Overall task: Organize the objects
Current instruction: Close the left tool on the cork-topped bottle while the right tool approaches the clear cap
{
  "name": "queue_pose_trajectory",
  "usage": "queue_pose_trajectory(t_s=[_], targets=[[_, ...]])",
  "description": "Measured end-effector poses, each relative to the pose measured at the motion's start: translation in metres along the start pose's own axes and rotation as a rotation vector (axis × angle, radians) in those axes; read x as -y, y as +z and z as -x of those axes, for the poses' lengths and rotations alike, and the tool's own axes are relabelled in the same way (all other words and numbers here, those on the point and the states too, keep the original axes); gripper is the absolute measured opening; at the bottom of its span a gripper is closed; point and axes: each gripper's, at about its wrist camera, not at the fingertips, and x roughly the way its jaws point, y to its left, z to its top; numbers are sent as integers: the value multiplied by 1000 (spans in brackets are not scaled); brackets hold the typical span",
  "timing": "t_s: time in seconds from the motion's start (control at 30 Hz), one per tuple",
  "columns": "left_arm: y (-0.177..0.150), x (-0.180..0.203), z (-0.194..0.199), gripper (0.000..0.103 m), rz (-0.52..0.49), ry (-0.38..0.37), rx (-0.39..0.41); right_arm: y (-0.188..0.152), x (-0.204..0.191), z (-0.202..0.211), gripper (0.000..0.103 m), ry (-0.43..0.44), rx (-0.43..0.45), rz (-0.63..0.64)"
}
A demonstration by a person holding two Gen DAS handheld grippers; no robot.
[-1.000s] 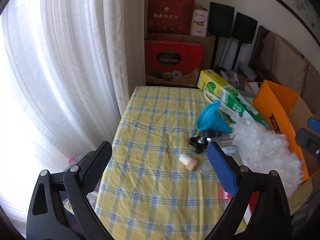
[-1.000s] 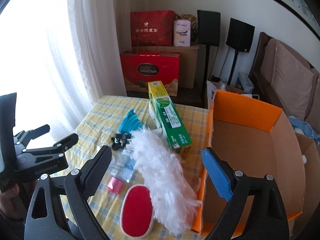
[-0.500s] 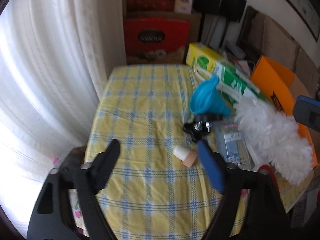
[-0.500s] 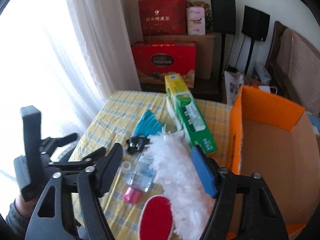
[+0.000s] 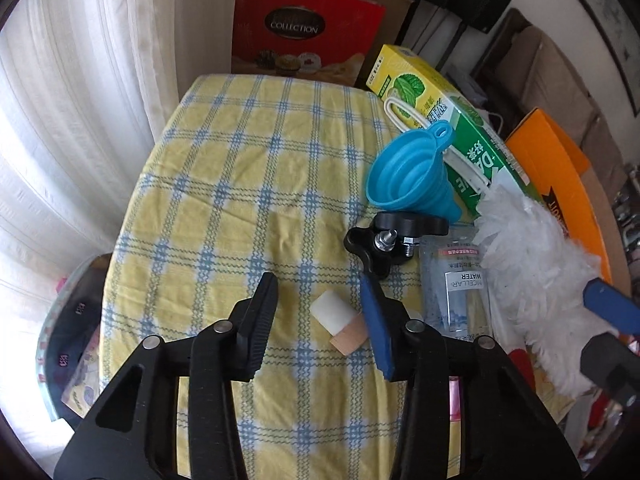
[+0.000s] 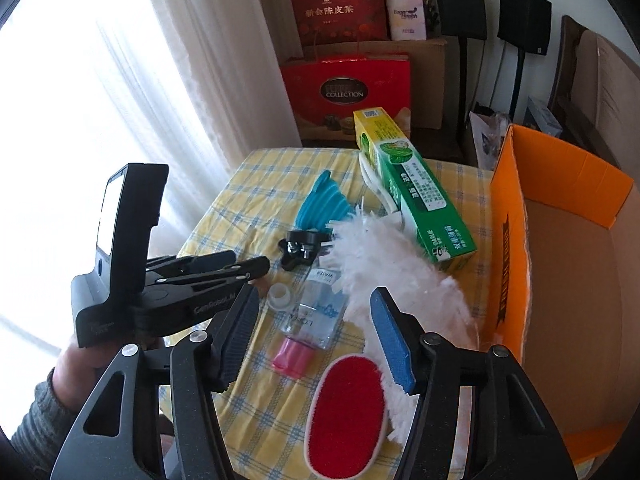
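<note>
Surface [image 5: 240, 184]: draped in yellow-and-blue checked cloth, beside white curtain [image 5: 72, 100].

Left hand-held gripper [image 5: 320, 316]: jaws part-way apart, just been closing; white-and-tan stopper [image 5: 340, 324] lying on the cloth between them, close to the blue pad, not pressed from both sides.

Right hand-held gripper [image 6: 312, 332]: jaws apart, just been narrowing, nothing clamped; poised above clear micellar water bottle [image 6: 316, 312] with pink cap, lying flat.

Also on surface: blue collapsible funnel [image 5: 408, 172] on its side; black knob with bolt [image 5: 384, 240] just below it; green-and-yellow carton [image 6: 408, 188]; white feather duster [image 6: 400, 264] across the bottle's side; red oval brush [image 6: 348, 412] at near edge.

Orange cardboard box [image 6: 560, 232]: open, at the surface's right edge.
</note>
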Motion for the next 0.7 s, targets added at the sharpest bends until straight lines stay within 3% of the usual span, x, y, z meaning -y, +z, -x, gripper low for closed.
queue_pose_trajectory(t_s=[0.13,0.27,0.7], targets=[[-1,1,0,33,5,-13,-4,-2,-2,-2,60,-3,-7,12],[0,4,2,16,-1,-16,-8,-3,-5,-4,60,-9,-7,23],[-11,-14,23,14,14,-8,19,0,-19,-13,43,4,-24,55]])
